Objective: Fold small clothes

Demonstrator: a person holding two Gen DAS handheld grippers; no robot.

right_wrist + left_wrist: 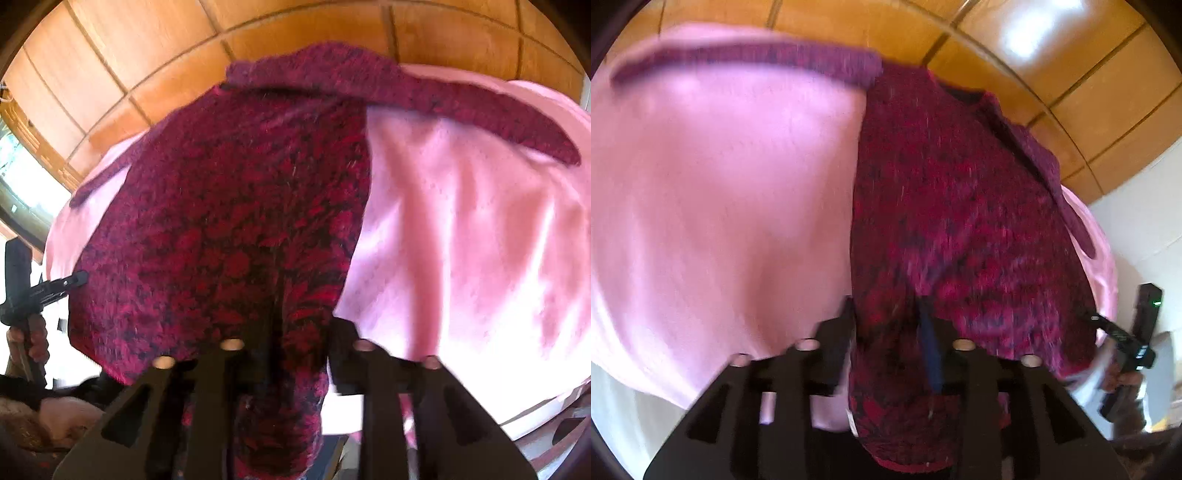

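Wood floor (1108,122) | mottled crimson knit sweater (960,206) on pink cloth (720,184) | both fingers pinch its hem

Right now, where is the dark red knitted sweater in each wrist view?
Left wrist view: the sweater fills centre and right, its hem between the left gripper fingers.
Right wrist view: the sweater fills centre and left.
Shared landmark: the pink cloth beneath it.
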